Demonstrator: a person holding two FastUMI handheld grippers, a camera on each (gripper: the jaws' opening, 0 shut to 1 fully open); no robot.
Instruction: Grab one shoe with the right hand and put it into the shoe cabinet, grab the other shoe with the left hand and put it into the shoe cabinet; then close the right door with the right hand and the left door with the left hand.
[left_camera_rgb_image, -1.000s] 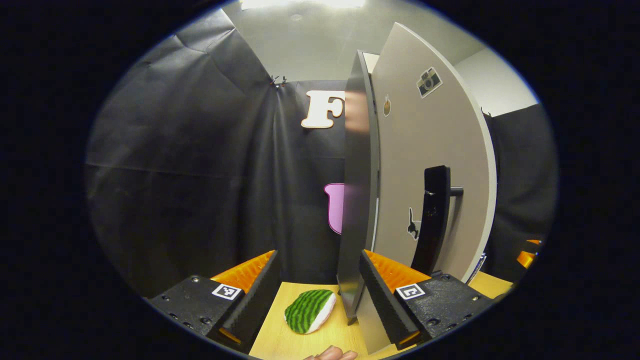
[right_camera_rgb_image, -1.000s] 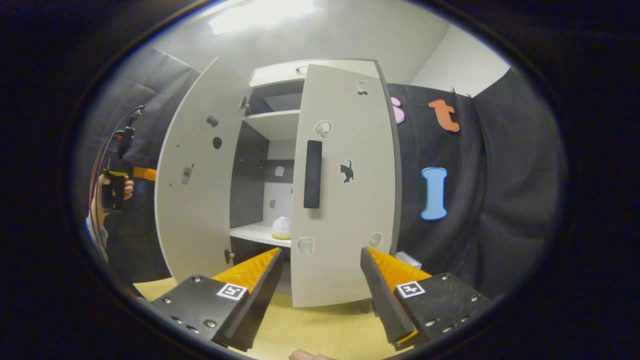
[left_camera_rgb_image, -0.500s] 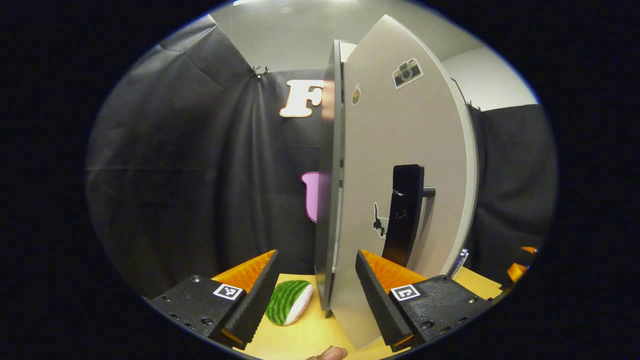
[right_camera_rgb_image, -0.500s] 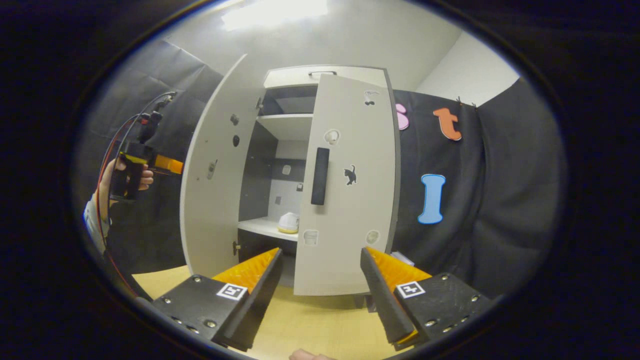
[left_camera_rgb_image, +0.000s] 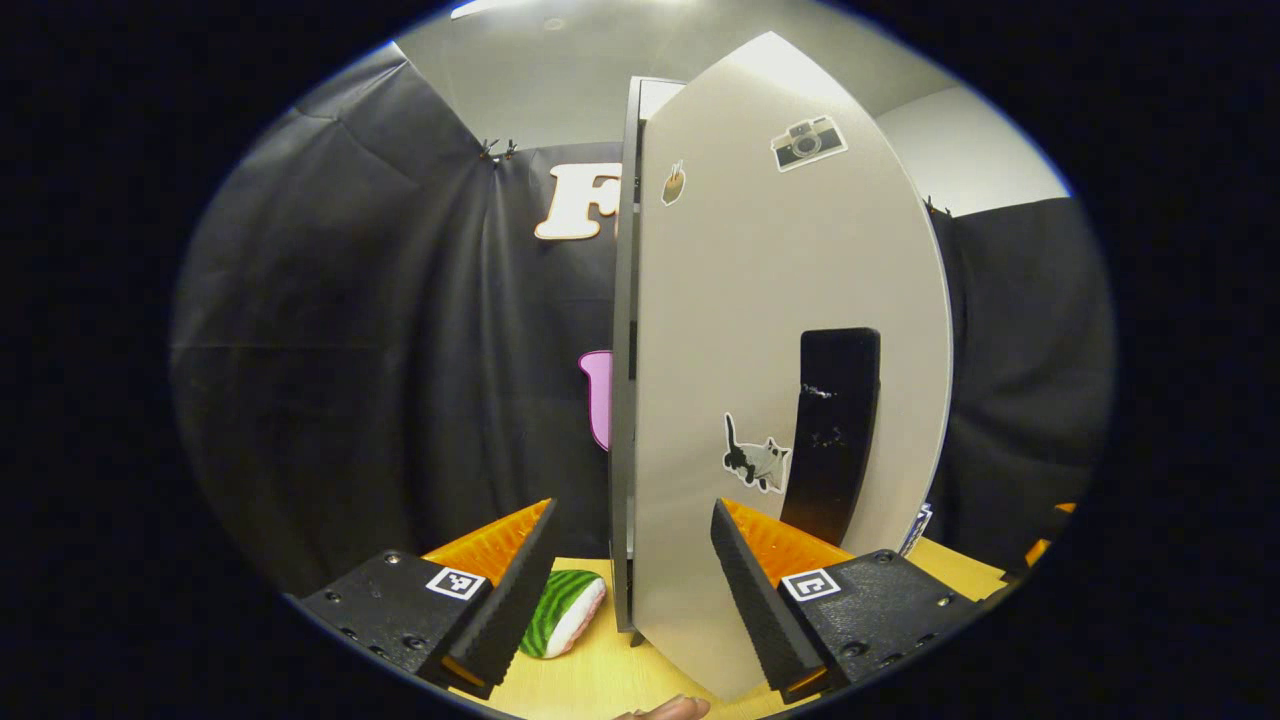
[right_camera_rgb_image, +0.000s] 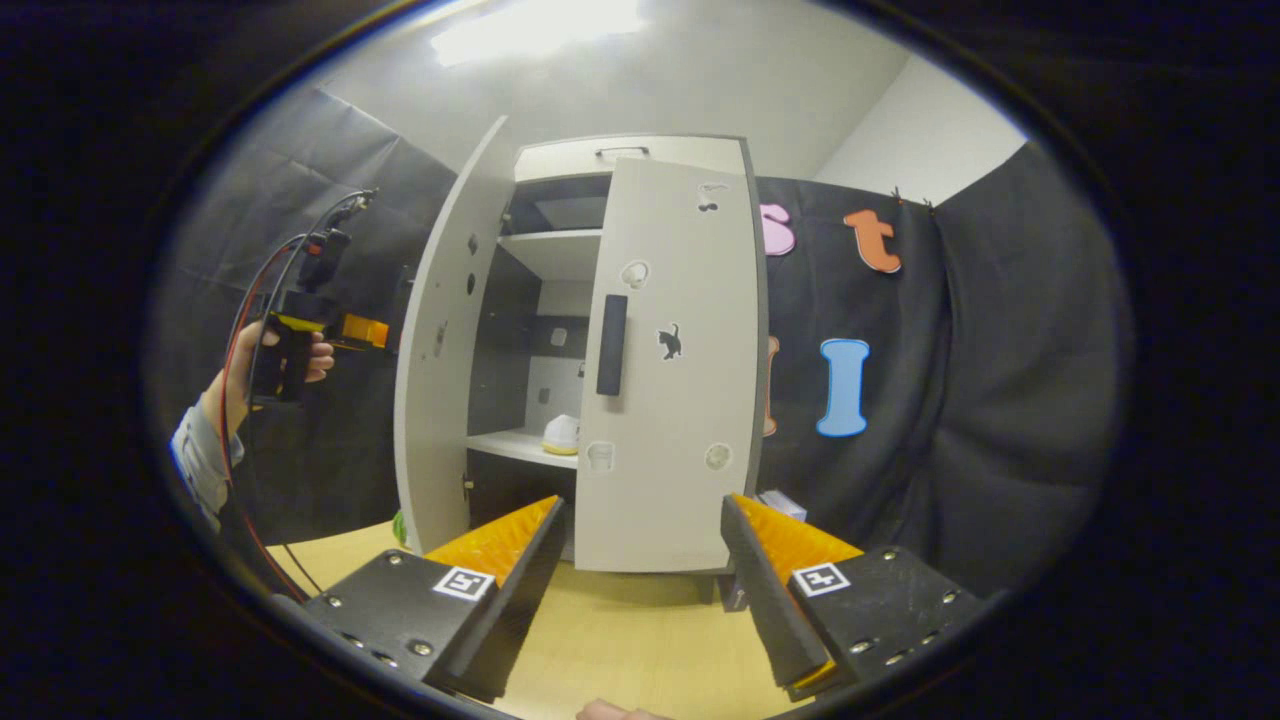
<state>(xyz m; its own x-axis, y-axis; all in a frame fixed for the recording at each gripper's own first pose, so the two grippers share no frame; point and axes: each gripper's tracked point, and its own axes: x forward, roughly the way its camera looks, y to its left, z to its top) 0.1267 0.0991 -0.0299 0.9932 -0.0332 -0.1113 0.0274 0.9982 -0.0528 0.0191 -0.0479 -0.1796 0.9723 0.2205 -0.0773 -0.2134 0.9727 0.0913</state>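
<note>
In the right gripper view the shoe cabinet (right_camera_rgb_image: 625, 155) stands with both doors ajar. A white shoe with a yellow sole (right_camera_rgb_image: 562, 434) rests on its lower shelf. The right door (right_camera_rgb_image: 680, 420) carries a black handle (right_camera_rgb_image: 611, 345). The left door (right_camera_rgb_image: 440, 400) is edge-on to this view. My right gripper (right_camera_rgb_image: 640, 590) is open, short of the cabinet, over the wooden table (right_camera_rgb_image: 620, 640). Far left, a hand holds my left gripper (right_camera_rgb_image: 355, 331) behind the left door. In the left gripper view my left gripper (left_camera_rgb_image: 630, 590) is open, close to that door's outer face (left_camera_rgb_image: 720, 320) and its black handle (left_camera_rgb_image: 835, 430).
A green striped, watermelon-like object (left_camera_rgb_image: 560, 612) lies on the table (left_camera_rgb_image: 590, 680) left of the door's edge; a sliver of the green object (right_camera_rgb_image: 400, 525) shows by the left door. A small white box (right_camera_rgb_image: 780, 503) sits beside the cabinet's right foot. Black cloth walls close in all round.
The left door has swung further toward shut, and my left gripper now faces its outer side more squarely. My right gripper has backed off a little from the cabinet.
</note>
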